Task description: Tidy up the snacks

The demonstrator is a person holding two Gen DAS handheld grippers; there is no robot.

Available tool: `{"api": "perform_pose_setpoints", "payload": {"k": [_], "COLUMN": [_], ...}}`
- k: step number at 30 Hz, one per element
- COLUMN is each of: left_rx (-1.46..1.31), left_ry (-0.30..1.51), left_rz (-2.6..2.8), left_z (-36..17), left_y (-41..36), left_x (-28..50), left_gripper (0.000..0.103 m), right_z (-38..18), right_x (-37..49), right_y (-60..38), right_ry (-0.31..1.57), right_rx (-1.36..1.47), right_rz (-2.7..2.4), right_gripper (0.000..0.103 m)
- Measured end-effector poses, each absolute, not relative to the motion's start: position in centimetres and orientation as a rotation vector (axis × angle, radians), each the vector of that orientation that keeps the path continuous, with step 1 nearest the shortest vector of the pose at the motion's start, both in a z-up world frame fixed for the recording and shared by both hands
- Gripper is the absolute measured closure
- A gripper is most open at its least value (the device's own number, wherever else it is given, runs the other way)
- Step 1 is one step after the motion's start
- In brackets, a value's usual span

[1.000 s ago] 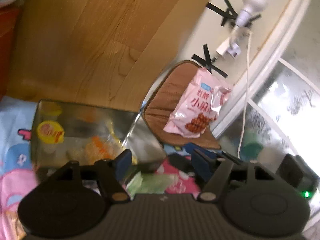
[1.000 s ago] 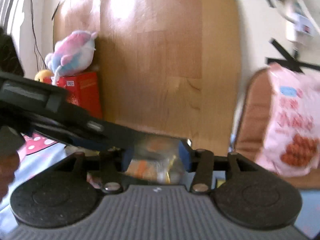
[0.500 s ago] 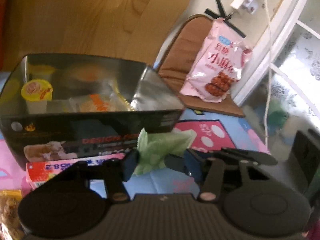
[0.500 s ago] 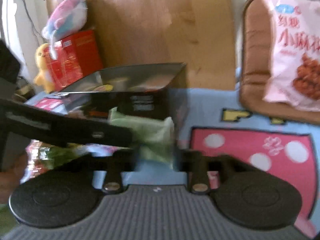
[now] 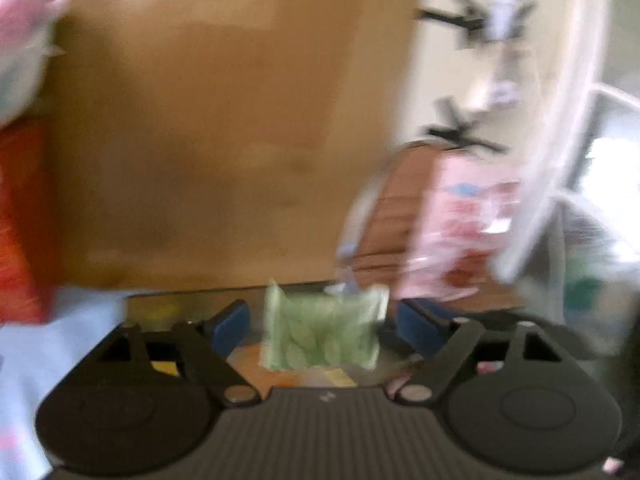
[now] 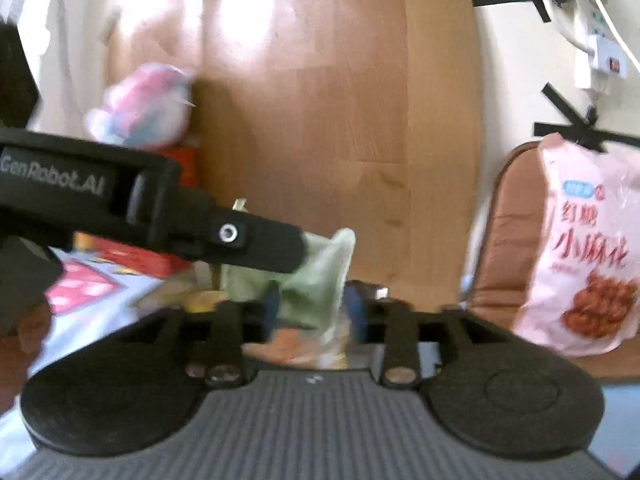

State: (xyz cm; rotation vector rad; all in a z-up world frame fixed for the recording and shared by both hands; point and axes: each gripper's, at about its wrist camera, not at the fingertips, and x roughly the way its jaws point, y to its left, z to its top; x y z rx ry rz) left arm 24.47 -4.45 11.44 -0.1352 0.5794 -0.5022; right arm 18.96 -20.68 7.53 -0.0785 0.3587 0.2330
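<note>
Left wrist view, heavily blurred: a red box [image 5: 20,220] sits at the far left against a wooden panel [image 5: 224,128], and low in the middle a pale green packet [image 5: 324,332] with a leaf pattern stands upright over the open box [image 5: 160,308] of snacks. The left gripper [image 5: 324,324] has its blue-padded fingers [image 5: 228,322] spread wide to either side of the packet, a gap showing on each side. Further right a pink snack bag [image 5: 464,236] leans on a brown cushion [image 5: 396,216].

Right wrist view, from the left: a pink and blue plush toy [image 6: 144,108] rests on the red box [image 6: 152,256], and the left gripper's black arm [image 6: 152,208] crosses the frame, printed "GenRobot.AI", its tip lying over the green packet [image 6: 320,280]. The right gripper [image 6: 316,312] has its fingers [image 6: 356,312] drawn close together on the packet's lower part, holding it above orange-wrapped snacks [image 6: 292,344] in the box. At the right the pink snack bag [image 6: 588,248] carries large red Chinese characters and a picture of brown twists, propped on the brown cushion [image 6: 508,248].
</note>
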Motion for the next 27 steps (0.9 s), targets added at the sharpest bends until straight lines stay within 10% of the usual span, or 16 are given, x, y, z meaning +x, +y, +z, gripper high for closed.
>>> {"api": "perform_pose_setpoints", "payload": {"k": [14,19,27], "left_rx": [-0.408,-0.367,-0.312], "left_ry": [0.749,0.848,0.774], "left_rz": [-0.391,-0.424,-0.482], "left_z": [3.9,1.3,4.0], "left_y": [5.6,3.5,-0.6], "left_x": [21.9,22.6,19.7], "left_gripper": [0.023,0.054,0.054], "right_z": [1.8,0.6,3.1], "right_x": [18.4,19.9,15.9], "right_y": [-23.0,-21.7,-22.6], "right_ry": [0.691,0.764,0.684], "right_rx": [0.266,0.310,0.303], "right_rz": [0.377,0.394,0.347], "right_gripper": [0.060,0.059,0.071]}}
